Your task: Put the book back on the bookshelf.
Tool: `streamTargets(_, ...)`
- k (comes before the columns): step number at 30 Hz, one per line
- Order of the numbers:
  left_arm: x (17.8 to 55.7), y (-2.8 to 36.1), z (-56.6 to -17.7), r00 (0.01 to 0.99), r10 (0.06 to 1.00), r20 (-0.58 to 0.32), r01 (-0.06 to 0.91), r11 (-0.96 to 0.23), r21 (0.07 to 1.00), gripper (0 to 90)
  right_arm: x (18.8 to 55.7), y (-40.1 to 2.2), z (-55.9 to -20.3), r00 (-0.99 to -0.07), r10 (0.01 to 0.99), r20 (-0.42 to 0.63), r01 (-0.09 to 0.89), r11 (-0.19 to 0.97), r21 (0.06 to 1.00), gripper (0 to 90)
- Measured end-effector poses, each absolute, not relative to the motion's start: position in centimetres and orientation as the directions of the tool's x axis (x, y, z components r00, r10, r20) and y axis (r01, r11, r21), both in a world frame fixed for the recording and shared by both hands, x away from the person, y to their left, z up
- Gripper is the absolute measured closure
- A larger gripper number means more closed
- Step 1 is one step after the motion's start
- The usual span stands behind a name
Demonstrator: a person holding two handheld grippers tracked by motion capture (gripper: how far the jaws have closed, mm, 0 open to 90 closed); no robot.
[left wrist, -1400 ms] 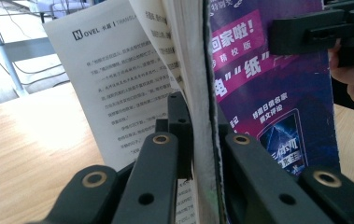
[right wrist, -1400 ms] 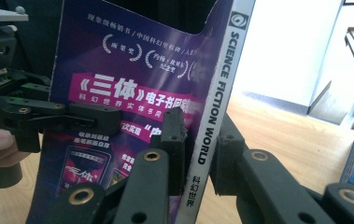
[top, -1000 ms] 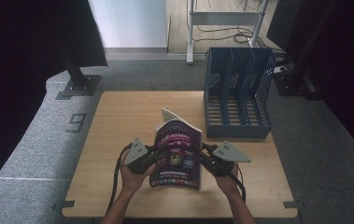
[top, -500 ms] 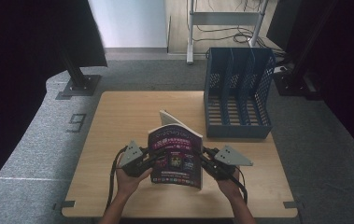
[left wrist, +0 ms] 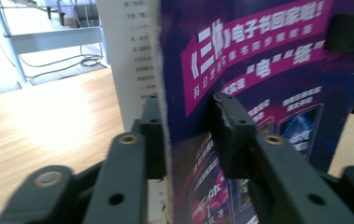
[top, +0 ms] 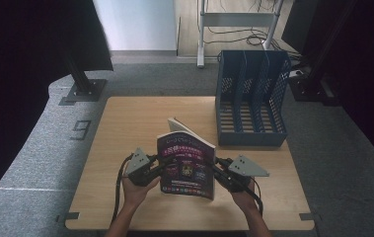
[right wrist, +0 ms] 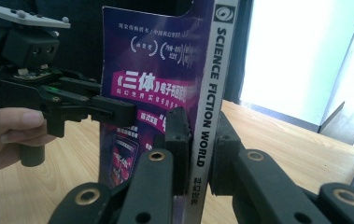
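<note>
While clamped by right gripper (right wrist: 199, 154), magazine (top: 187, 165) upright, spine vertical

Purple/magenta magazine (top: 187, 165) w/ grey spine, blue mesh file rack (top: 251, 98), light wood table (top: 125, 128), black tools.

Right gripper (top: 218, 171): jaws clamped, pads pressing from both sides. Left gripper (top: 159, 167): jaws have just been opening; one pad touching, the other standing clear.
</note>
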State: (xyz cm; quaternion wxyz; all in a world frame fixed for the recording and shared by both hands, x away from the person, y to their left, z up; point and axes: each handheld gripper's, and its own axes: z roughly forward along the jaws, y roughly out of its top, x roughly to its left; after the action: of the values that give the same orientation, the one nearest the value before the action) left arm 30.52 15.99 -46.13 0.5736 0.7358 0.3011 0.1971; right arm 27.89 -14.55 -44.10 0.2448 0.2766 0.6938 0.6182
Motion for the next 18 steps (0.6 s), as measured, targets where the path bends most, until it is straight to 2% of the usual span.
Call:
streamTargets(3,30.5,15.8,-46.1,0.75,0.66,-0.047,0.201,-0.16,0.966,79.6,27.8,-14.4,-44.1,-0.721,0.693,-0.008,0.074,0.089,0.993,80.2)
streamTargets(7,30.6,15.2,-45.8,0.755,0.655,-0.012,0.168,-0.176,0.97,85.4,27.9,-14.1,-44.0,-0.705,0.709,-0.035,0.049,0.098,0.994,79.5)
streamTargets(14,31.3,14.6,-45.7,0.751,0.661,-0.007,0.148,-0.158,0.976,85.7,28.3,-14.3,-43.9,-0.689,0.721,-0.074,-0.009,0.094,0.996,80.8)
streamTargets(18,31.1,14.9,-45.7,0.749,0.663,-0.001,0.144,-0.16,0.977,80.6,28.3,-14.6,-44.0,-0.694,0.716,-0.069,-0.007,0.089,0.996,80.8)
